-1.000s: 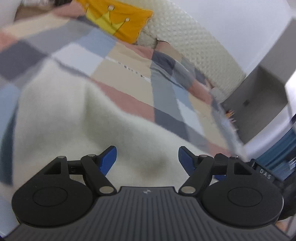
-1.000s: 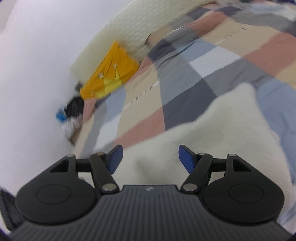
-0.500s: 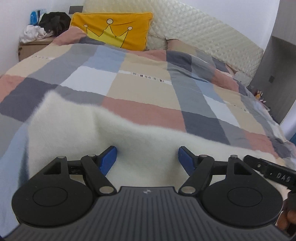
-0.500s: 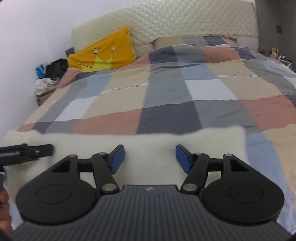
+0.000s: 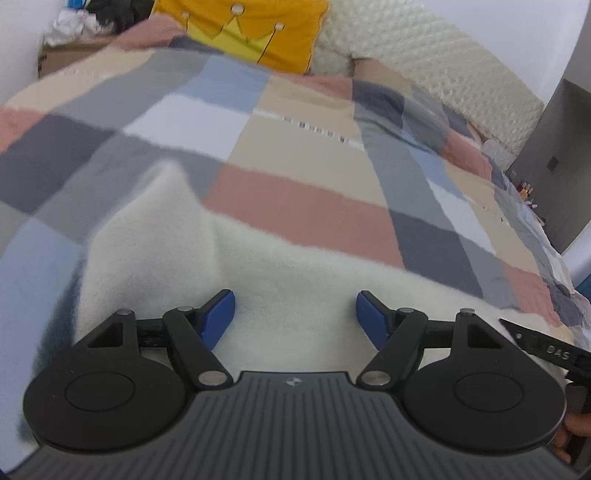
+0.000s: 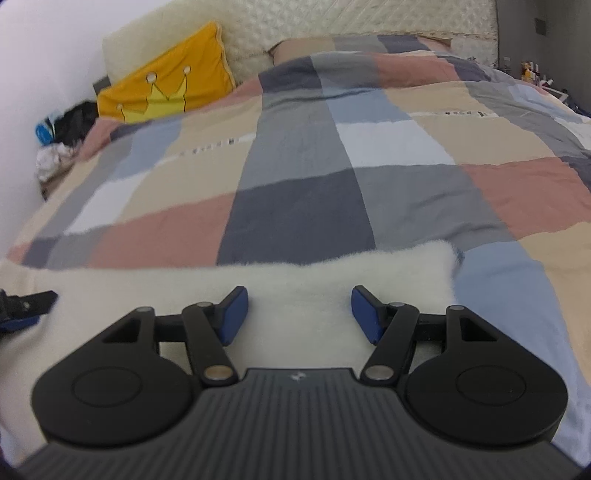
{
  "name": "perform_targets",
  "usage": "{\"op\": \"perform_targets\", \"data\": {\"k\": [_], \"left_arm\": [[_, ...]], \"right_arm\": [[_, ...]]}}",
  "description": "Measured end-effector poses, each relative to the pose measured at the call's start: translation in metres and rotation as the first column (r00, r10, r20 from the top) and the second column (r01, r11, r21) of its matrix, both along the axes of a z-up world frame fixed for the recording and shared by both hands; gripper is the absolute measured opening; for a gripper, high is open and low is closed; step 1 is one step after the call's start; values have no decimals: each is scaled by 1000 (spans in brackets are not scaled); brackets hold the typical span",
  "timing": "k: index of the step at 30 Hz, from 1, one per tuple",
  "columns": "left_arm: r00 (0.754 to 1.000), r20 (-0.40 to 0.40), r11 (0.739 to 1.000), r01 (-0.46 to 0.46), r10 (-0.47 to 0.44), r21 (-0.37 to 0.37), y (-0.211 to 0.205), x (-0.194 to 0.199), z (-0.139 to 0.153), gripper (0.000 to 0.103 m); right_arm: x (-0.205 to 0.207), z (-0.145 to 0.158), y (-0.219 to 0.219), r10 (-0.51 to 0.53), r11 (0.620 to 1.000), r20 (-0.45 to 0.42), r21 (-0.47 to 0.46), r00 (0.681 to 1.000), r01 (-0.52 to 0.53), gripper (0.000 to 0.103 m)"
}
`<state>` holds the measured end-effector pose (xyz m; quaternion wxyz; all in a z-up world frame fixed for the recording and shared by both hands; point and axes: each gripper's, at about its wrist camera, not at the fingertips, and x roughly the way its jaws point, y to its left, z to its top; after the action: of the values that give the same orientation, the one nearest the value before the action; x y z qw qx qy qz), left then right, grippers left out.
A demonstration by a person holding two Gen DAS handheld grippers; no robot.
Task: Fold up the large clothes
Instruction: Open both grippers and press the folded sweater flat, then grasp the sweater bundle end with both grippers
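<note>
The left gripper (image 5: 295,308) stands wide with nothing pinched; only white fleece (image 5: 295,280) shows between its blue pads (image 5: 218,318). The right gripper (image 6: 299,308) is also parted, a little narrower, its jaws having just been closing, though the pads (image 6: 232,314) do not press on any cloth. Both hang over the fleece, side by side, the right one's tip showing at the edge of the left view.

The fleece lies on the near part of the bed (image 6: 295,206), spread across the checked cover. Its far edge runs fairly straight in the right view, ending in a corner (image 6: 448,254) on the right. In the left view the cloth bulges and creases toward a raised hump (image 5: 166,206) (whether that is a fold or loose slack I cannot tell). I judge the folding to be early or midway: the fleece is laid out but not yet compact, and the lumpy left side needs smoothing.

Beyond the far edge the cover is bare up to the yellow pillow (image 6: 166,88) and headboard (image 6: 369,18), leaving open room.
</note>
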<state>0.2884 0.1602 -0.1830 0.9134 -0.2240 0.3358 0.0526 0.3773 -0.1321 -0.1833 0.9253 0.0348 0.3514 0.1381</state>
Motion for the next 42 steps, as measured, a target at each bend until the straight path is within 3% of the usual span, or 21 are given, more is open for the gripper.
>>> {"op": "perform_targets", "data": {"k": [3, 9, 12, 16, 18, 21, 25, 29, 34, 42], "left_arm": [[1000, -3, 1000, -3, 3, -26, 4, 2, -5, 78], [1000, 14, 1000, 6, -6, 4, -2, -4, 0, 77], [999, 39, 1000, -4, 3, 23, -2, -11, 9, 77], [995, 91, 999, -50, 50, -4, 12, -23, 19, 77], [994, 86, 998, -65, 65, 1, 18, -24, 20, 77], [993, 84, 996, -89, 87, 27, 20, -26, 18, 76], [993, 80, 995, -88, 85, 37, 23, -27, 15, 76], [996, 15, 996, -85, 85, 14, 30, -18, 1, 76], [998, -18, 997, -68, 67, -27, 37, -13, -10, 76], [996, 21, 996, -86, 86, 8, 31, -26, 0, 76]], "right_arm": [[4, -9, 2, -9, 1000, -15, 0, 1000, 9, 64], [-2, -4, 3, -19, 1000, -2, -6, 1000, 19, 64], [-11, 4, 9, -16, 999, 43, -47, 999, 18, 65], [-24, 14, 15, 7, 993, 109, -122, 994, 6, 65], [-26, 16, 11, -4, 995, 114, -101, 994, 15, 65], [-27, 14, 6, -56, 983, 144, -162, 988, 80, 65], [-22, 10, 0, -90, 981, 142, -158, 986, 112, 64], [-14, -3, 7, -81, 970, 123, -218, 989, 106, 64], [-6, -14, 7, -82, 973, 113, -206, 990, 104, 64], [-15, -9, 2, -100, 981, 134, -151, 986, 120, 64]]}}
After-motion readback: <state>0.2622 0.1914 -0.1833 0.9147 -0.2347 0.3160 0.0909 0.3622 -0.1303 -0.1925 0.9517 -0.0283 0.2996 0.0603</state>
